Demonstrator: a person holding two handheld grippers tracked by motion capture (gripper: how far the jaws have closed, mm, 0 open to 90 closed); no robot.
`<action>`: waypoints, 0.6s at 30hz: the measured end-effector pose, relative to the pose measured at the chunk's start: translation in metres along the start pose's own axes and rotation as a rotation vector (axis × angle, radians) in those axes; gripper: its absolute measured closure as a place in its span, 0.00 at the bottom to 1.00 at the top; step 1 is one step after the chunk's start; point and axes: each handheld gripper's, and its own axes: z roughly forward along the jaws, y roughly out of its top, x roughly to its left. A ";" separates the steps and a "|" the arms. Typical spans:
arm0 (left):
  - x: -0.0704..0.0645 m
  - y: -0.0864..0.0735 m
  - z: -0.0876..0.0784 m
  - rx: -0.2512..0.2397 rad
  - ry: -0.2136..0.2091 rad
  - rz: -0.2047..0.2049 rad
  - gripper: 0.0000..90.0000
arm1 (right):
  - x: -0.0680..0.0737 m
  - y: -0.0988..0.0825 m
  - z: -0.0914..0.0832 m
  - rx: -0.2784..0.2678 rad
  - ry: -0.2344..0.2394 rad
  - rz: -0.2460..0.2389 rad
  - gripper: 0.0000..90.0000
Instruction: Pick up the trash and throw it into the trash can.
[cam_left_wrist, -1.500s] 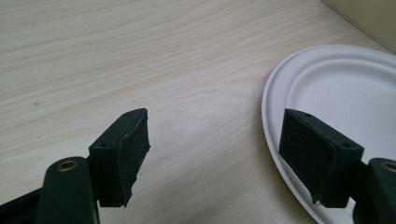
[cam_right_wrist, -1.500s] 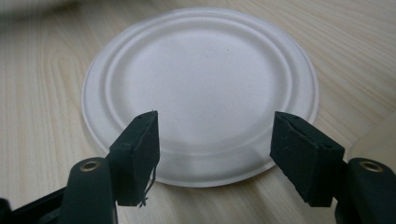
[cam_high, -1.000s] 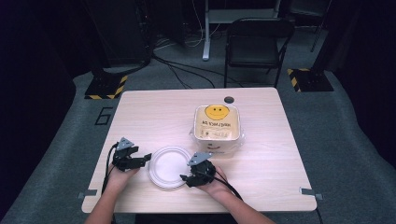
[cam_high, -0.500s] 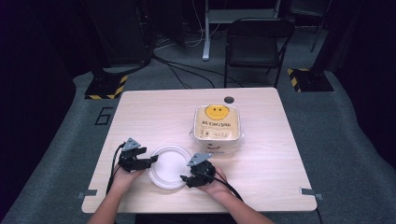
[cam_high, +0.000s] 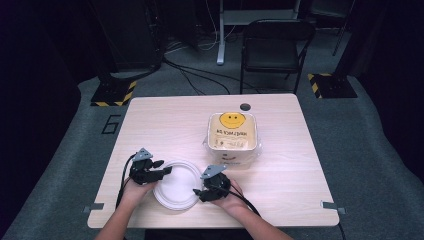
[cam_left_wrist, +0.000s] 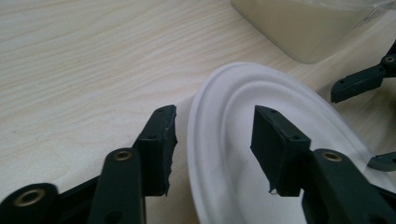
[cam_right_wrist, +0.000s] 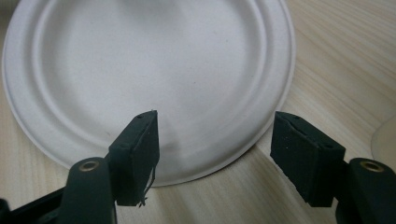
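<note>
A white paper plate (cam_high: 176, 186) lies near the table's front edge, between my two grippers. My left gripper (cam_high: 164, 169) sits at the plate's left rim. In the left gripper view it (cam_left_wrist: 212, 116) is open, one jaw outside the rim and one over the plate (cam_left_wrist: 233, 88). My right gripper (cam_high: 201, 193) is at the plate's right rim. In the right gripper view it (cam_right_wrist: 215, 119) stands open, with the plate's (cam_right_wrist: 149, 56) near edge between its jaws. A cream lidded container (cam_high: 232, 134) with a yellow smiley face stands behind the plate, right of centre.
The wooden table (cam_high: 165, 120) has a dark round hole (cam_high: 245, 106) at its back edge. A black chair (cam_high: 272, 47) stands beyond the table. The container's side (cam_left_wrist: 299, 28) is close behind the plate, and the right gripper's jaws (cam_left_wrist: 359, 81) show opposite.
My left gripper has moved right, from beside the plate to its left rim, with its jaws now astride the edge. The right gripper has barely moved.
</note>
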 end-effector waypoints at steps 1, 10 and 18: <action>0.000 0.000 0.000 0.000 -0.004 0.001 0.59 | 0.000 0.000 0.000 0.002 -0.001 -0.002 0.35; 0.000 0.001 -0.003 -0.013 -0.008 0.006 0.74 | 0.001 0.000 0.000 0.003 -0.001 -0.006 0.35; 0.004 0.003 -0.006 -0.011 -0.039 -0.033 0.81 | 0.002 0.000 0.000 0.001 -0.004 -0.021 0.35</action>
